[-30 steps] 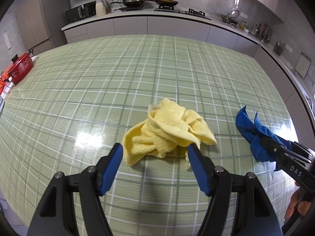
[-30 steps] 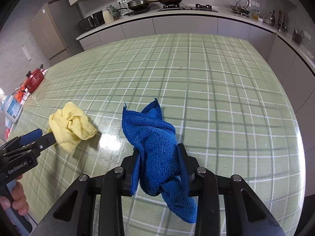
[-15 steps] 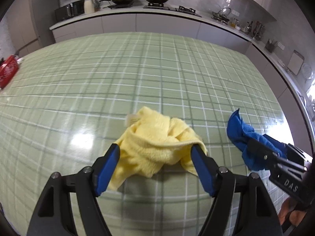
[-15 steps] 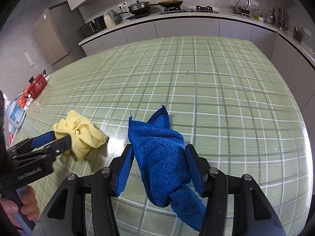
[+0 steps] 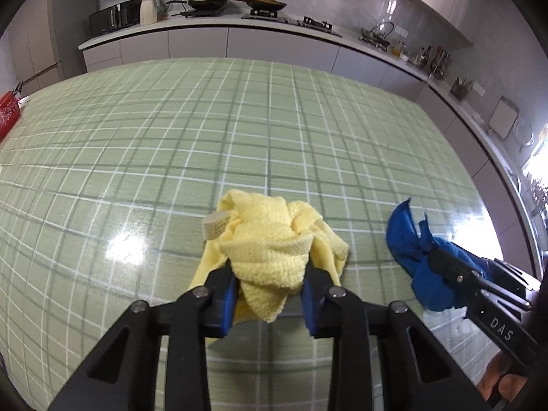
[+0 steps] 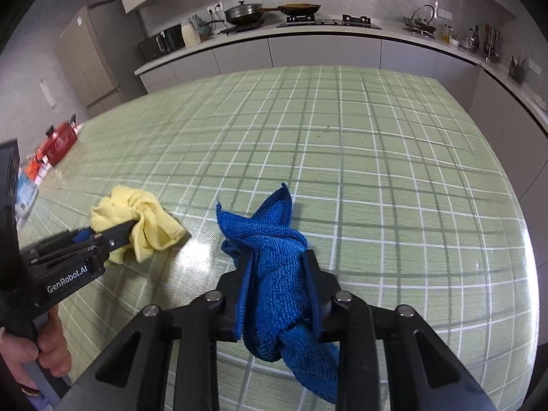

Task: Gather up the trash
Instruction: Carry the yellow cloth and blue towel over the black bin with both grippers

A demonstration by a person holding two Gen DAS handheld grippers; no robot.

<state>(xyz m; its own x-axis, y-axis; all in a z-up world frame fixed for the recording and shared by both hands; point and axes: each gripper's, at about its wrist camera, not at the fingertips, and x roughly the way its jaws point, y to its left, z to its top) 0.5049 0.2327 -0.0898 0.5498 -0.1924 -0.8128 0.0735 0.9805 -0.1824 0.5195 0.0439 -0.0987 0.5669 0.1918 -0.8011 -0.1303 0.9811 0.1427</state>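
A crumpled yellow cloth with a white label lies on the green checked table. My left gripper is closing on it, and the blue pads press into its near folds. From the right wrist view the same yellow cloth shows at the left, in the left gripper. A blue microfibre cloth is bunched between the fingers of my right gripper, which is shut on it; one end hangs below the fingers. In the left wrist view the blue cloth sits to the right.
A red pot and small boxes stand at the table's far left edge. A kitchen counter with pans, a kettle and a microwave runs behind the table. A person's hand grips the left handle.
The left gripper came forward over the yellow cloth and its jaws closed on it. The right jaws widened slightly, then pinched the blue cloth tight.
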